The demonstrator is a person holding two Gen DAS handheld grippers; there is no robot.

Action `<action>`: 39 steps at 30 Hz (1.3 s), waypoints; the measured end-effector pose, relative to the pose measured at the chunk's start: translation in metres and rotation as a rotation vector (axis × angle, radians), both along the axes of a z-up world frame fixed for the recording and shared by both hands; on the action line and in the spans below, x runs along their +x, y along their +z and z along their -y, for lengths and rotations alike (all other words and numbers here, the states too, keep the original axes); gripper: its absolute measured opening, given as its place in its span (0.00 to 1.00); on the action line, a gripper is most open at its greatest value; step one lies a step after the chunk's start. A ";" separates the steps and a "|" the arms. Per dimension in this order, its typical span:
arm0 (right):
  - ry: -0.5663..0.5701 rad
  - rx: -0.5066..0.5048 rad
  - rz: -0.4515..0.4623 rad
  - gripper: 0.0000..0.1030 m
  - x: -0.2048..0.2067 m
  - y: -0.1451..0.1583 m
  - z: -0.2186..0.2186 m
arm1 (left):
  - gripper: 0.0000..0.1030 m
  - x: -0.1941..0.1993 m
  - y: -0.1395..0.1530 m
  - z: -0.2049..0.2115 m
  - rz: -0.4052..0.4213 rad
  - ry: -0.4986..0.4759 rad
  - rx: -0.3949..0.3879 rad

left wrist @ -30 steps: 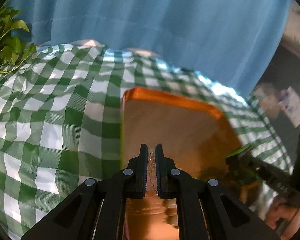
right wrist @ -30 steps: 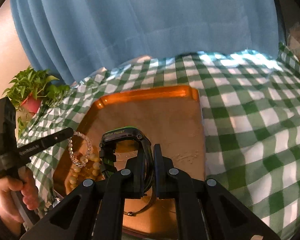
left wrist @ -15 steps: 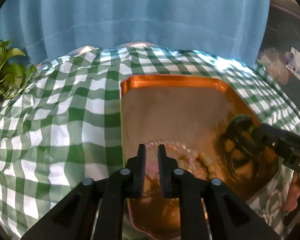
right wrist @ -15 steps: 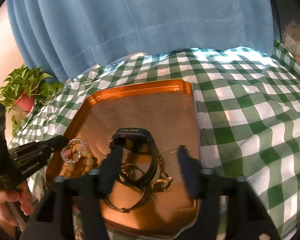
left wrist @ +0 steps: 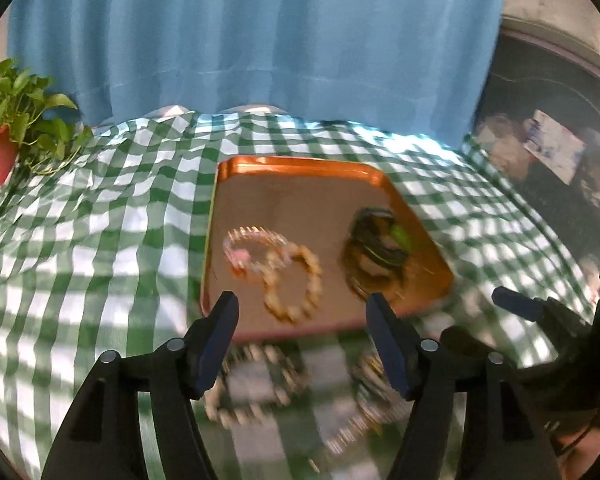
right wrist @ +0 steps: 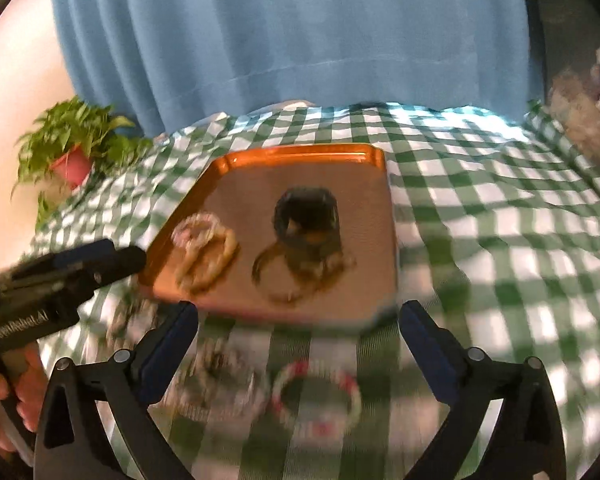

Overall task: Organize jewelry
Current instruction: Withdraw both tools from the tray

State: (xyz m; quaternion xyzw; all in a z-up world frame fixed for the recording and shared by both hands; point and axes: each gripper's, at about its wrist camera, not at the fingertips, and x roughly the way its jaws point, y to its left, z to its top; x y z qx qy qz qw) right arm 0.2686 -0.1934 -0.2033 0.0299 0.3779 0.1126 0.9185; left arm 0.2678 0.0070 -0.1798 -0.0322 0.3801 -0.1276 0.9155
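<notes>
An orange tray [left wrist: 300,168] [right wrist: 372,156] lies on the green checked cloth. In it lie a clear bead bracelet [left wrist: 256,242], a tan bead bracelet [left wrist: 296,284] [right wrist: 208,256] and a black watch [left wrist: 376,240] [right wrist: 306,216] with thin bangles [right wrist: 300,276]. My left gripper [left wrist: 302,318] is open and empty, above the tray's near edge. My right gripper [right wrist: 298,330] is open and empty, in front of the tray. Blurred bracelets lie on the cloth near me: a bead one [left wrist: 252,384] and a red and white one [right wrist: 316,396].
A potted plant [left wrist: 4,136] [right wrist: 74,152] stands at the far left of the table. A blue curtain [left wrist: 260,40] hangs behind the table. The other gripper shows at the right in the left wrist view [left wrist: 540,312] and at the left in the right wrist view [right wrist: 60,276].
Both grippers have opened and pulled back from the tray. The left let go of the clear bead bracelet and the right let go of the black watch; both now lie in the tray.
</notes>
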 end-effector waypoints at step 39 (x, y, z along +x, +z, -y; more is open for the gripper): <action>0.014 -0.058 0.281 1.00 -0.270 0.177 -0.040 | 0.91 -0.284 0.170 0.033 0.297 -0.005 0.002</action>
